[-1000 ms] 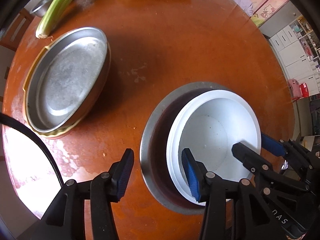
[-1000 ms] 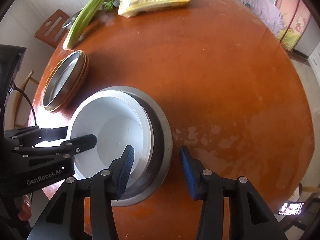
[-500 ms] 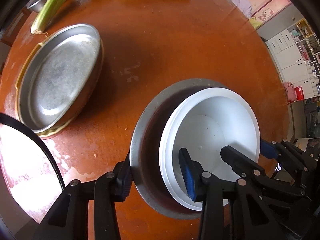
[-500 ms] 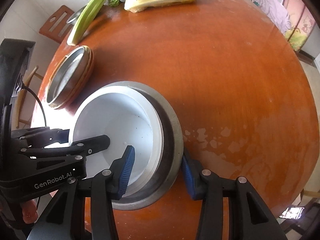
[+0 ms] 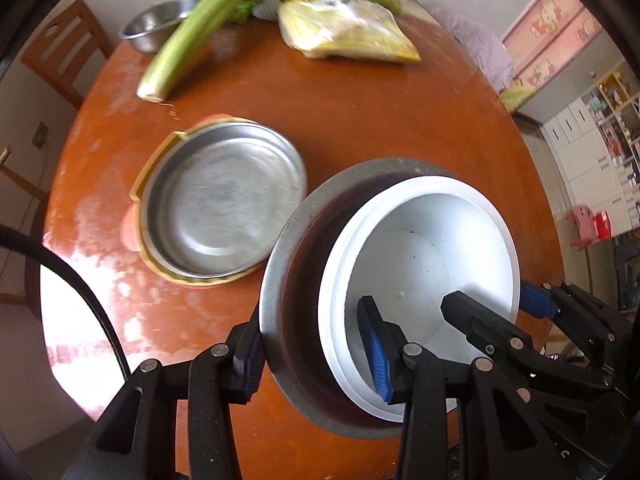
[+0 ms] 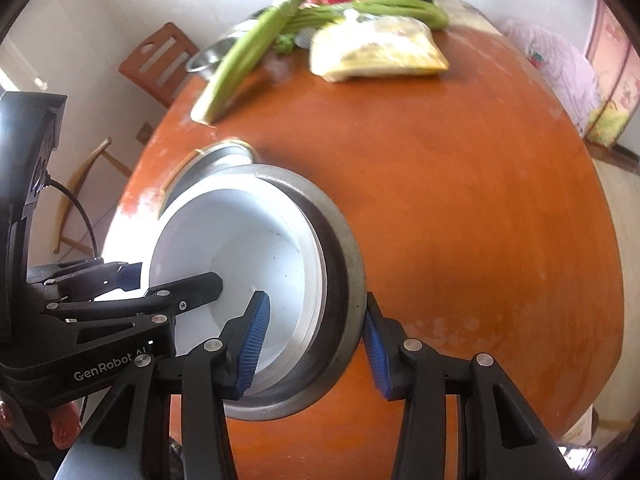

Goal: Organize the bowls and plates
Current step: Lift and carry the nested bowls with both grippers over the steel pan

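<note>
Bowl stack (image 5: 304,264) rim between both grippers' jaws

Two wrist fisheyes, steeply downward (close), sharing round table (image 5: 360,128), nested bowls (image 6: 280,240)

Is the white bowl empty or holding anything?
Empty: the white bowl shows only its bare white bottom, nested inside the metal basin.

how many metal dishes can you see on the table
3: a metal basin holding a white bowl, gripped by both claws; a shallow metal plate on a yellow tray; a small steel bowl behind the celery. More may be hidden.
</note>
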A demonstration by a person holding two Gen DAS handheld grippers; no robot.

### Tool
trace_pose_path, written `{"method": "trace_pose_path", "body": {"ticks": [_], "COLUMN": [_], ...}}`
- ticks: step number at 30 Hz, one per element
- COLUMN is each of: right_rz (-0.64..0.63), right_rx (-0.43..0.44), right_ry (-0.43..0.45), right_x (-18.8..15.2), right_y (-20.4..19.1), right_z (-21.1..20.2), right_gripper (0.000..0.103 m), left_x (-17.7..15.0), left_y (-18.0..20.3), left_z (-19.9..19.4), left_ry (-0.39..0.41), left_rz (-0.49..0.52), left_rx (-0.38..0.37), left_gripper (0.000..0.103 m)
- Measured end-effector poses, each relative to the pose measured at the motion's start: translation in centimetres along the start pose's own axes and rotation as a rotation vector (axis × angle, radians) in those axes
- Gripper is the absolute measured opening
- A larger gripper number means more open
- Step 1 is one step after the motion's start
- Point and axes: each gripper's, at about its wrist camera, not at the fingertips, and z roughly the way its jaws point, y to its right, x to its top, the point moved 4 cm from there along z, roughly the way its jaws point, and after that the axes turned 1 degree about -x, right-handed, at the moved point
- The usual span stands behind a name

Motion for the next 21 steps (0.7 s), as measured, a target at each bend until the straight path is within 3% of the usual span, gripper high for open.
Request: {"method": "trace_pose_path", "body": {"ticks": [11,21], "right_rz": [-0.102,-0.177], "right_rx": [0.064,0.095], "right_ry": [0.055,0.069], "right_x": [3.1,7.0], "right_y": [-6.1,-10.0], "right_z": [-1.7,-0.6], "right_gripper": [0.047,0.047], "left_x": [0.6,1.8], "left_y": [-5.5,-9.3], "left_z": [-5.6,-6.7], "left_ry": [0.094,0.124], "left_rz": [-0.102,-0.173], "left_rx": [0.033,0.047], "left_gripper": [0.043,0.043]}}
